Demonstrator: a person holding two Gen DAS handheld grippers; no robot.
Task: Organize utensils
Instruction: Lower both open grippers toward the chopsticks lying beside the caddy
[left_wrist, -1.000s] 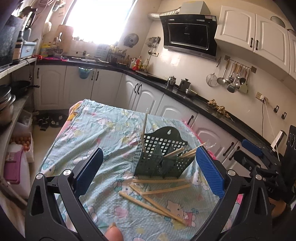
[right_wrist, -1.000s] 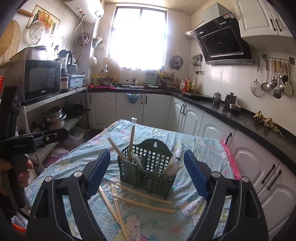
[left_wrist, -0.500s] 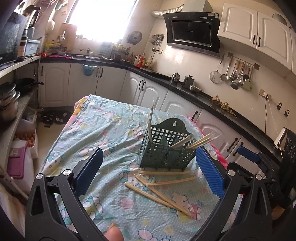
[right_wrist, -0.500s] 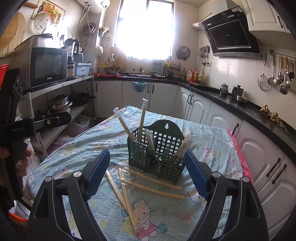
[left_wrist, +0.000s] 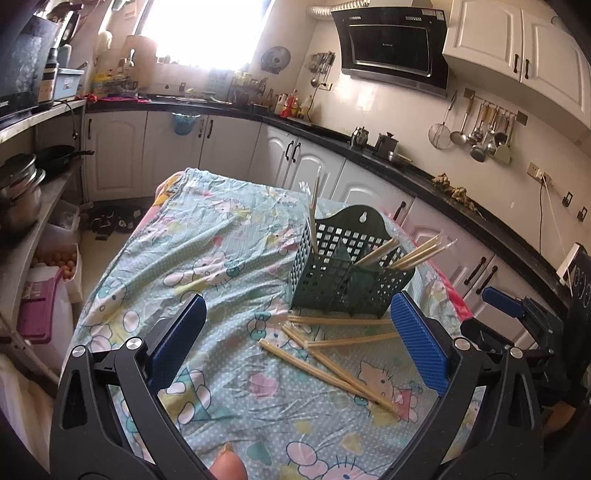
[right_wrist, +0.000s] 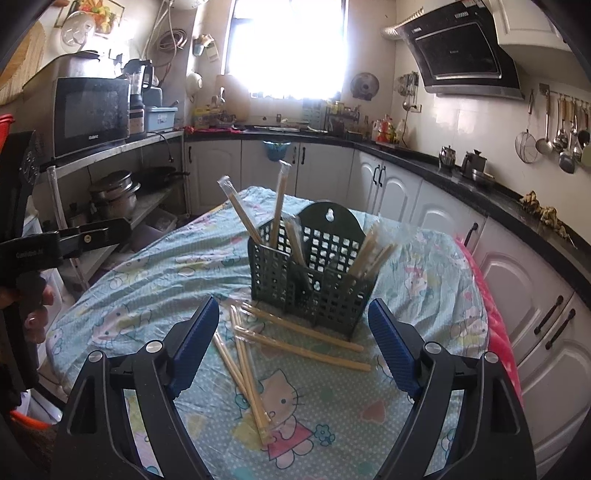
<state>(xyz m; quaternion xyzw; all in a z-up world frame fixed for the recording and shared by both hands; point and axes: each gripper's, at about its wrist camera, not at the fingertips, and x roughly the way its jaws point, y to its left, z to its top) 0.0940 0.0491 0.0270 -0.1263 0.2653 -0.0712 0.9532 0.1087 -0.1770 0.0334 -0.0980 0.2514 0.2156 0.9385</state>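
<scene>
Left claw (right_wrist: 127, 225) only in right view

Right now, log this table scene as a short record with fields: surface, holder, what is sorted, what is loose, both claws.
surface: table under a cartoon-cat cloth
holder: dark green perforated basket, upright on the cloth, with compartments
sorted: wrapped chopsticks standing tilted in the basket
loose: wrapped chopsticks lying crossed on the cloth in front of the basket
left claw: open, nothing between the pads, above the cloth
right claw: open, empty, above the loose chopsticks
</scene>
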